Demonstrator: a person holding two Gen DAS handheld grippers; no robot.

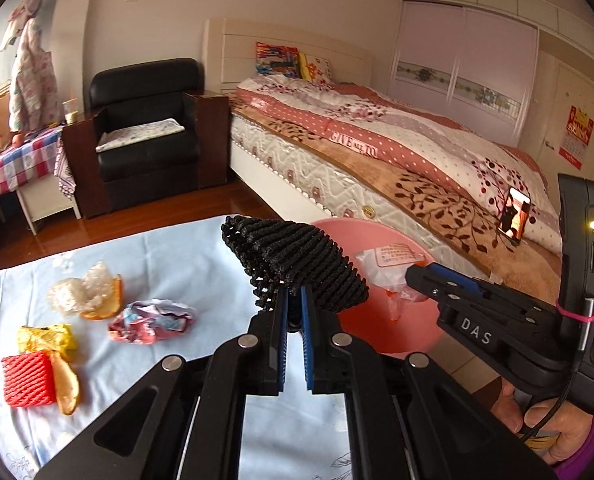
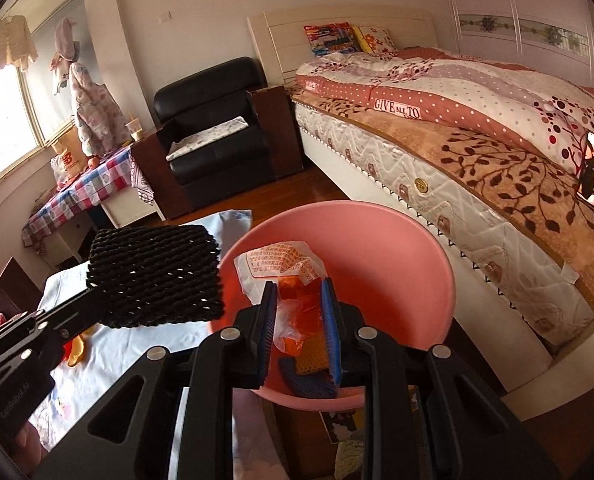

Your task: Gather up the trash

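Over the near table: the left gripper (image 1: 295,300) was pinching a black foam net sleeve (image 1: 297,264), its jaws pressed together on the sleeve's lower edge, so the sleeve stood up above the fingertips.
Sleeve's place: held in the air just left of the pink basin (image 2: 417,248), over the table's right side and not yet over the basin's rim.
Right gripper (image 2: 299,320): over the basin, jaws partly spread; a clear wrapper with orange scraps (image 2: 293,308) showed between the pads, but whether the pads pressed on it I could not tell.
Basin contents: a white printed wrapper (image 2: 277,260), the orange scraps and a dark blue net piece (image 2: 309,380) already lay inside.
Left on the table: on the pale blue cloth (image 1: 169,248) lay a red foam net (image 1: 29,378), orange peel (image 1: 67,388), a yellow wrapper (image 1: 47,338), a crumpled pink-and-blue paper (image 1: 153,316) and a clear plastic wad (image 1: 81,292) with more peel, all well left of the basin.
Step in hand: by my reading, carrying the black sleeve to the basin, with collection roughly half done.
Next move calls for: bringing the sleeve further right until it hung above the basin's hollow, then spreading the left jaws to drop it; the right gripper sat close by, so the two would need to keep clear of each other.
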